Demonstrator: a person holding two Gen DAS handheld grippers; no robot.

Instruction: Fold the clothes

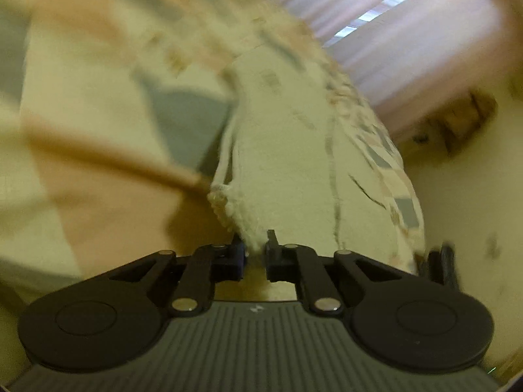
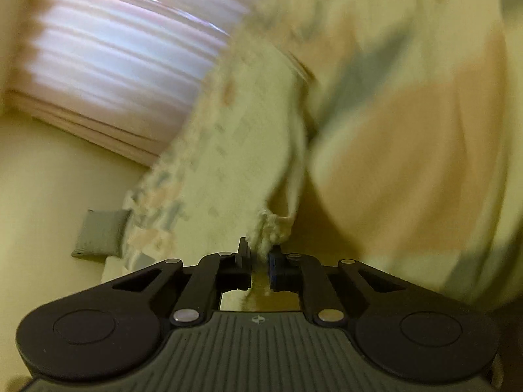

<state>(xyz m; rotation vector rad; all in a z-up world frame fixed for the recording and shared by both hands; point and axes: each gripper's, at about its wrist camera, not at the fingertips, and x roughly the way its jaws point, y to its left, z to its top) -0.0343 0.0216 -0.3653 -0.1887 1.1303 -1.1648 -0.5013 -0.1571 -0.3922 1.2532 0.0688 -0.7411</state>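
A cream knitted garment point(image 1: 287, 150) with small pastel patches hangs stretched away from my left gripper point(image 1: 256, 250), which is shut on its fuzzy ribbed edge. In the right wrist view the same garment point(image 2: 235, 150) runs up and away from my right gripper point(image 2: 260, 254), shut on another bunched bit of the edge. Both views are motion-blurred. The right gripper's dark finger point(image 1: 441, 261) shows at the garment's far lower corner in the left view.
A bed cover point(image 1: 98, 104) with large cream, peach and grey patches lies below and behind the garment. Pink curtains point(image 2: 114, 75) with a bright window strip hang beyond. A grey cushion point(image 2: 98, 232) sits on a pale surface at left.
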